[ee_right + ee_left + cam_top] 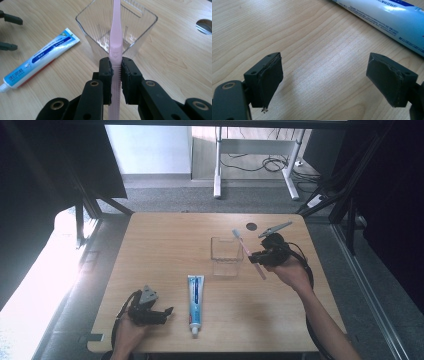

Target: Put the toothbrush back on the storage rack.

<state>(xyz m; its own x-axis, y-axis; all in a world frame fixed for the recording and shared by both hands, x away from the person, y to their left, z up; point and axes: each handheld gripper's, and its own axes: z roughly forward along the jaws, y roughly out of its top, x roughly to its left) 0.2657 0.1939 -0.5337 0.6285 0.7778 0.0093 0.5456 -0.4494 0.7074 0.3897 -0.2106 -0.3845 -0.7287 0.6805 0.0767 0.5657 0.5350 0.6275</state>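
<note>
With right tongs [116, 72] clamped on the pink toothbrush [116, 32] and left tongs [324, 82] idle, wide open, next move: tip it into the clear cup [140, 30].

The only print is on the toothpaste tube [40, 58]. In the right gripper view its blue and white face carries a line of white characters on a blue band and larger blue characters near the cap end, all too small and blurred to read. In the left gripper view the tube [384, 21] shows rows of fine dark print along its side, also unreadable. In the high view the tube [195, 302] lies on the bench [165, 250] with only smudges of lettering.
</note>
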